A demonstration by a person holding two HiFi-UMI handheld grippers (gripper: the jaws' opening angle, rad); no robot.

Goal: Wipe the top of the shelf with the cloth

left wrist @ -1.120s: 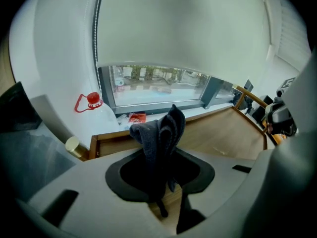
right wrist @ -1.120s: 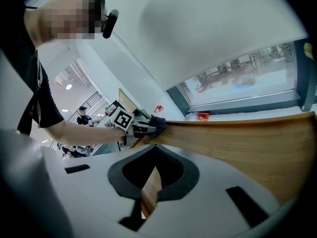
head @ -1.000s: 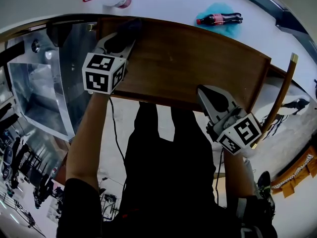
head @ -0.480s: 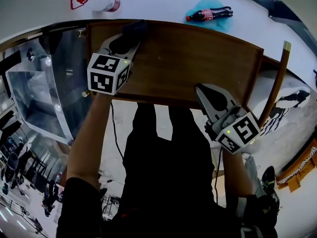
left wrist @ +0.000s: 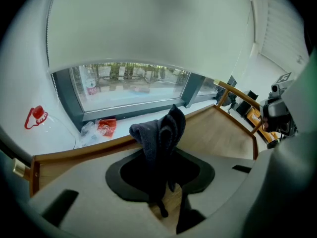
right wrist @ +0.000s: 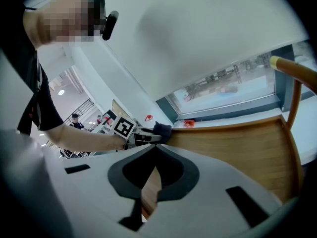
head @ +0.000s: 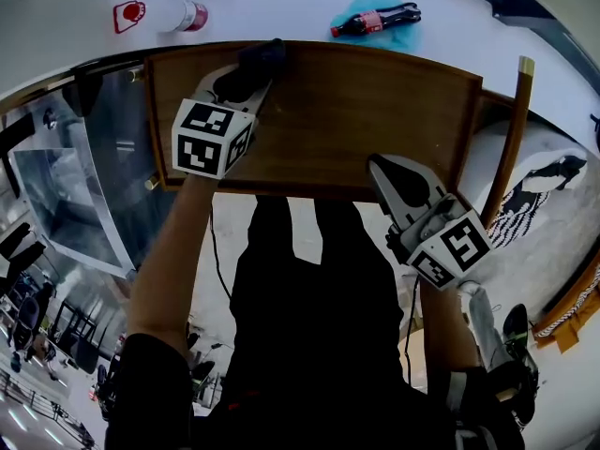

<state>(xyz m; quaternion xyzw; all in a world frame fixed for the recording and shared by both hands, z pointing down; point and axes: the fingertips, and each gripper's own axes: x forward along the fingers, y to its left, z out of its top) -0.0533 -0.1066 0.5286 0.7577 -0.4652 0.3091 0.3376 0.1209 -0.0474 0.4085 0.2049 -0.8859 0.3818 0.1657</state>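
Observation:
The wooden shelf top (head: 356, 111) spans the middle of the head view. My left gripper (head: 246, 84) is over its far left part, shut on a dark grey cloth (head: 262, 58) that reaches the far edge. In the left gripper view the cloth (left wrist: 159, 133) stands bunched up between the jaws of that gripper (left wrist: 161, 182), over the shelf top (left wrist: 218, 133). My right gripper (head: 389, 174) sits at the shelf's near edge on the right, shut and empty. In the right gripper view my right gripper (right wrist: 150, 182) shows only a thin slit, and the left gripper (right wrist: 143, 138) with the cloth (right wrist: 162, 130) lies far across the wood.
Beyond the shelf a white sill holds a cola bottle (head: 375, 19) on a blue cloth, a white bottle (head: 169, 13) and a red wrapper (left wrist: 105, 126). A wooden post (head: 511, 129) rises at the right. A metal-and-glass cabinet (head: 75, 176) stands at the left.
The left gripper has carried the cloth to the right along the shelf's far edge. The right gripper has stayed at the near edge.

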